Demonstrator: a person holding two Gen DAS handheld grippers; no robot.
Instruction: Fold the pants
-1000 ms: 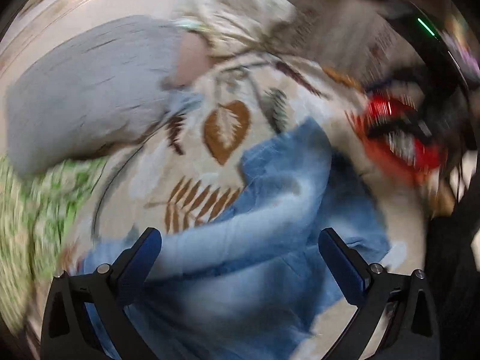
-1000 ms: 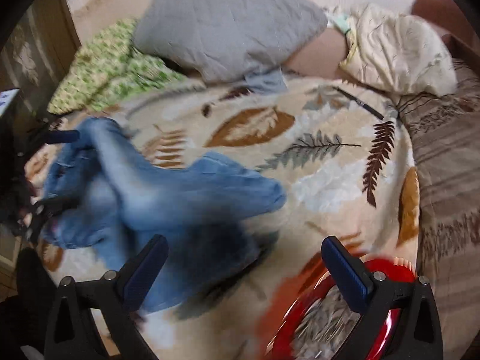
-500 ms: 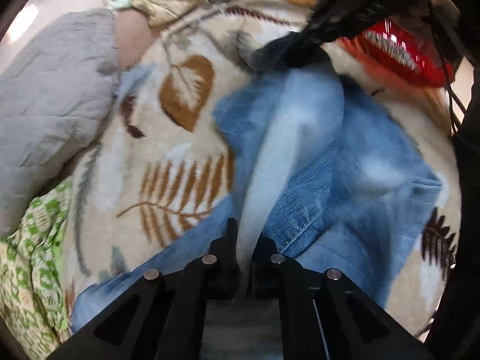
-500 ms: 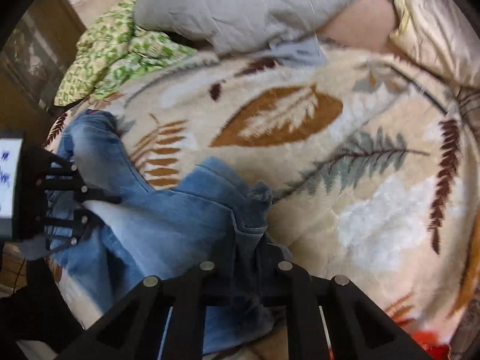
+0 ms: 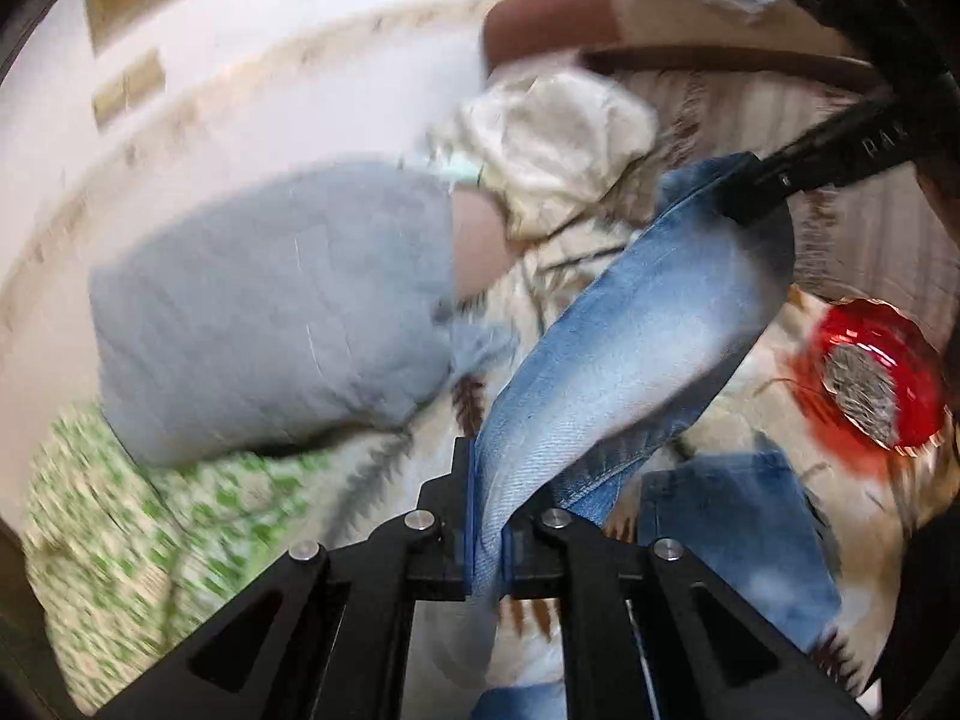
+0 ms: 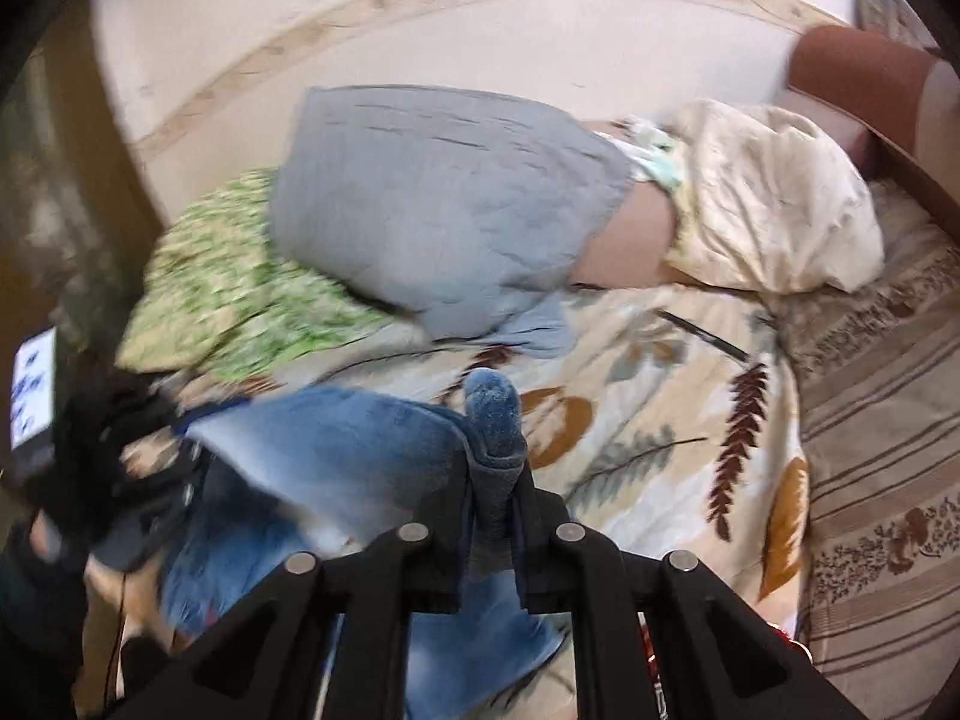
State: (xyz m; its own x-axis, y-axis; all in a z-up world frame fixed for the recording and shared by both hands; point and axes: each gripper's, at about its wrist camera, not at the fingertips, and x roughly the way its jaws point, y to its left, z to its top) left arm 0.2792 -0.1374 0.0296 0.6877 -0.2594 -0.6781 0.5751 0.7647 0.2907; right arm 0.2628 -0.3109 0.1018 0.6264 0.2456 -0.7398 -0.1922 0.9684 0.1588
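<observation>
The pants are faded blue jeans (image 5: 630, 354), lifted off a leaf-patterned blanket (image 6: 648, 396) on a bed. My left gripper (image 5: 487, 534) is shut on one part of the denim, which stretches up and right to the right gripper's black fingers (image 5: 774, 186), also clamped on it. In the right wrist view my right gripper (image 6: 493, 516) is shut on a bunched fold of the jeans (image 6: 336, 450). The cloth runs left toward the left gripper (image 6: 120, 456). More denim hangs below both grippers.
A grey quilted pillow (image 6: 444, 192), a cream pillow (image 6: 774, 198) and a green patterned cloth (image 6: 240, 276) lie at the back of the bed. A red dish (image 5: 876, 378) sits on the blanket at the right. A brown striped cover (image 6: 888, 432) is on the right.
Both grippers were open a second ago, then shut on the jeans. Since then both have lifted, raising the jeans off the blanket and pulling them taut between them.
</observation>
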